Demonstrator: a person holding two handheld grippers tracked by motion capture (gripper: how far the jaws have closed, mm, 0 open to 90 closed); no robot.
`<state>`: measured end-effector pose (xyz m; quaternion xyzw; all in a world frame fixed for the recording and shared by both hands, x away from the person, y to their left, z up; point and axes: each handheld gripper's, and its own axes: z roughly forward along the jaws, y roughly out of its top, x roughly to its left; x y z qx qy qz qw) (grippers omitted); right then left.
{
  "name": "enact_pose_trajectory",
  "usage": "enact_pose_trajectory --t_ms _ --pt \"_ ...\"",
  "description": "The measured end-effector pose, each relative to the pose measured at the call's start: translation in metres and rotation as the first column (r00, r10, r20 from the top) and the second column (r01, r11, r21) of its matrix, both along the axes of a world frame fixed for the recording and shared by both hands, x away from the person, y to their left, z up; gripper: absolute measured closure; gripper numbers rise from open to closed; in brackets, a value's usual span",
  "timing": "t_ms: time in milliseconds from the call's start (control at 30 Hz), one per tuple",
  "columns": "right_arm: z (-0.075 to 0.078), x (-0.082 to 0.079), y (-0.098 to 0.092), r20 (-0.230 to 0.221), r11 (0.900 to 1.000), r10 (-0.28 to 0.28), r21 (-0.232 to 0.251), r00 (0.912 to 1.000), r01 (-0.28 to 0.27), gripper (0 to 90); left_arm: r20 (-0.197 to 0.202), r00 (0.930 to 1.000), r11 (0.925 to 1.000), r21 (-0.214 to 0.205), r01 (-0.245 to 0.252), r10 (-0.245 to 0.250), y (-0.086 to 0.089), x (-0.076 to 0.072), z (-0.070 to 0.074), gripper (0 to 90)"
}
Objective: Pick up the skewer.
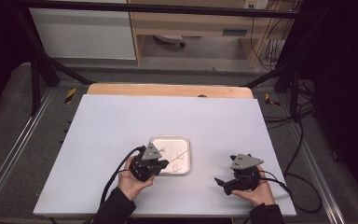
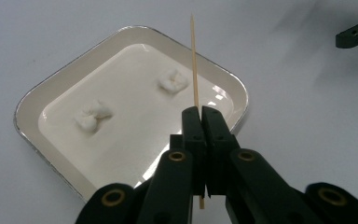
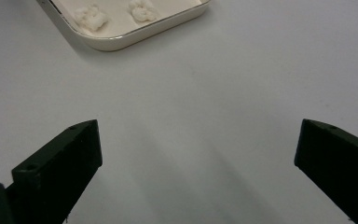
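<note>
A cream square tray [image 2: 35,98] [image 1: 186,142] [image 3: 121,42] sits on the white table, holding two small white crumpled lumps, one [image 2: 93,115] at left and one [image 2: 173,81] farther right in the left gripper view. My left gripper [image 2: 200,112] [image 1: 161,163] is shut on a thin wooden skewer [image 2: 194,60], which sticks out over the tray. My right gripper [image 3: 198,158] [image 1: 224,184] stands open over bare table to the right of the tray, with nothing between its jaws.
The white table sheet [image 1: 121,121] has free room behind and to the left of the tray. A wooden board edge [image 1: 168,89] runs along the far side. Black frame posts and cables [image 1: 298,121] stand off to the right.
</note>
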<state>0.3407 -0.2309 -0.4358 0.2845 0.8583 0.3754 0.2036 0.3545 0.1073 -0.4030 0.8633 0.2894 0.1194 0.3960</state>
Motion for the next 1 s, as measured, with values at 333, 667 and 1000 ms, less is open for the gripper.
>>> enact_pose_trajectory --t_ms 333,667,1000 --pt "0.005 -0.001 0.011 0.054 0.9974 0.036 -0.064 0.9979 -0.033 2.7 0.005 0.9992 0.9992 0.009 0.039 -0.039 -0.012 -0.003 0.005 89.2" --pt "0.012 -0.001 0.021 0.102 0.9871 0.075 -0.149 0.992 -0.059 4.3 0.002 0.9975 0.9971 0.026 0.071 -0.071 -0.024 0.001 0.01 89.2" --pt "0.015 -0.001 0.029 0.157 0.975 0.115 -0.207 0.9808 -0.081 7.6 0.0 0.9937 0.9923 0.054 0.112 -0.112 -0.039 0.004 0.016 89.2"
